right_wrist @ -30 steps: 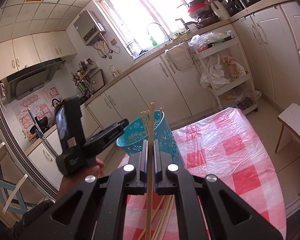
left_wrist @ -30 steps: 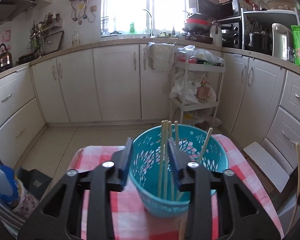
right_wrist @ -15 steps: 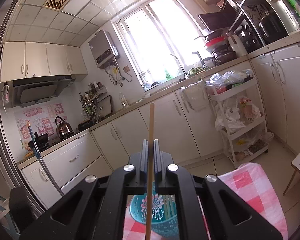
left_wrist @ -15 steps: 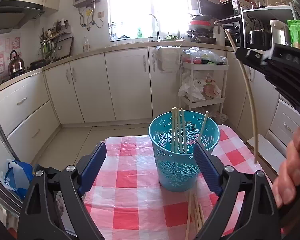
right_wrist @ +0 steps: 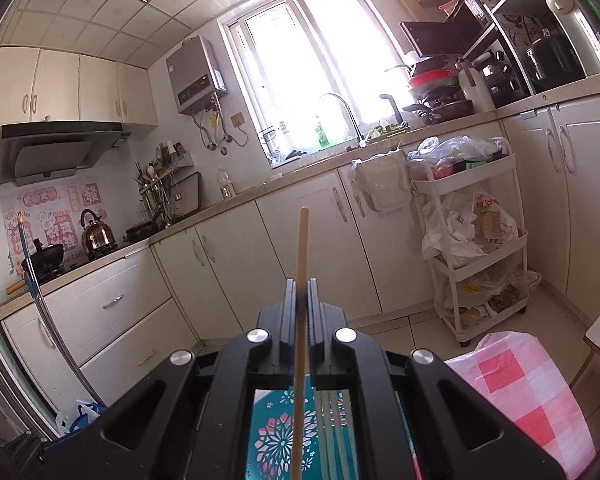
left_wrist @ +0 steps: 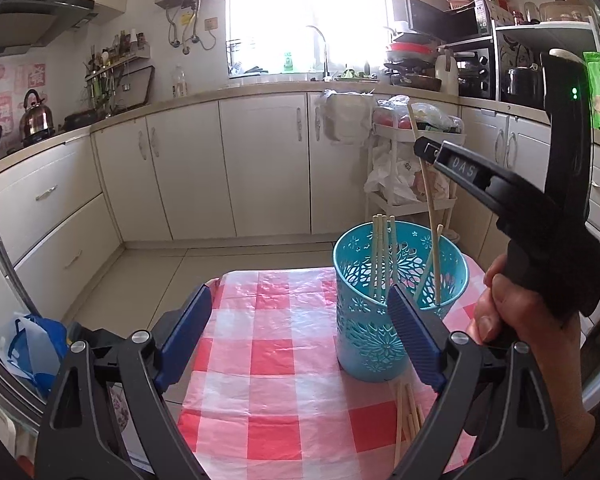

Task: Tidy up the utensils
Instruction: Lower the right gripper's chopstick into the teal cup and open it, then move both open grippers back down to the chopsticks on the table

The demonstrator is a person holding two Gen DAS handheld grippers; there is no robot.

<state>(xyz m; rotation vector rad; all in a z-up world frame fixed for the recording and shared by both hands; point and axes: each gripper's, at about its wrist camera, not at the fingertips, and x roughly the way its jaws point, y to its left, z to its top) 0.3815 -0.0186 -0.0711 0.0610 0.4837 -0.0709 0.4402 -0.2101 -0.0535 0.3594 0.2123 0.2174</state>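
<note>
Basket holds chopsticks – right claw pinches 1 chopstick above, left claw wide.

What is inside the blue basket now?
Inside the blue basket several wooden chopsticks stand against the far wall, and one more, held by the right gripper, reaches down into it. The basket's wall and the left gripper's finger hide the bottom.
</note>
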